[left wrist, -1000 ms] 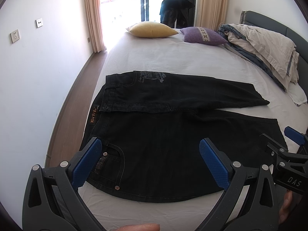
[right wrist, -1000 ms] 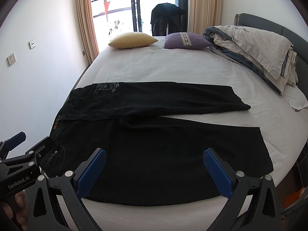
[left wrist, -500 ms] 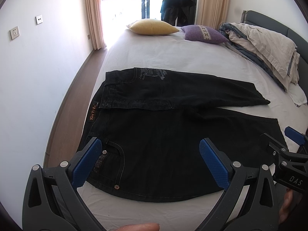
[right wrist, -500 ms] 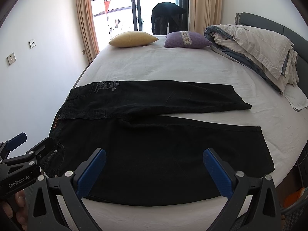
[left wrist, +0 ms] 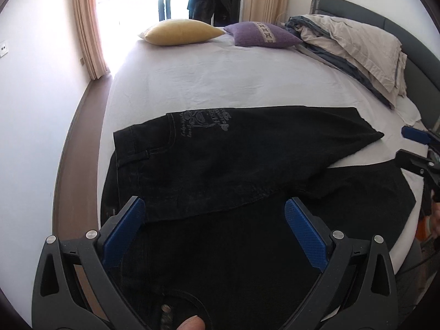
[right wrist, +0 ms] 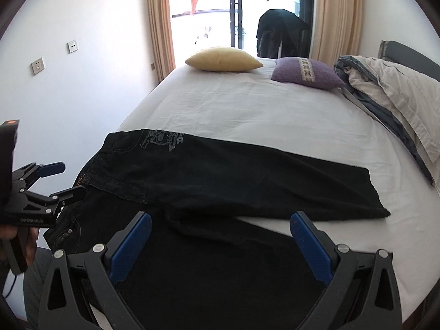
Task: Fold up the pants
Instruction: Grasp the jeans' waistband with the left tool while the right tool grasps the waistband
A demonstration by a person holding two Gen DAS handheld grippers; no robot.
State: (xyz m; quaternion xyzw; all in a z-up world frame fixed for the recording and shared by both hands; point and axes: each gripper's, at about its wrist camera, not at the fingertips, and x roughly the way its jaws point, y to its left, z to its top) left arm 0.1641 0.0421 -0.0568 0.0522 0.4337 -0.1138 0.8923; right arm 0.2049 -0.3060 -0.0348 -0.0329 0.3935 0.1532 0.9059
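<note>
Hovering spread wide and holding nothing, the left gripper (left wrist: 214,228) sits over the waistband end of the black jeans (left wrist: 233,165), while the right gripper (right wrist: 220,242), equally agape, hangs above the near leg. The jeans lie flat across the white bed (right wrist: 261,115), legs splayed toward three o'clock, the far leg at twelve. Folding looks not yet begun; next, I judge, each claw must pinch the near edge and carry it over.

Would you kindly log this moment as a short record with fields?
garment: black pants spread flat on the bed, legs apart
left claw: open, above the waist end, holding nothing
right claw: open, over the near leg, holding nothing
far end of bed: yellow pillow, purple pillow
</note>
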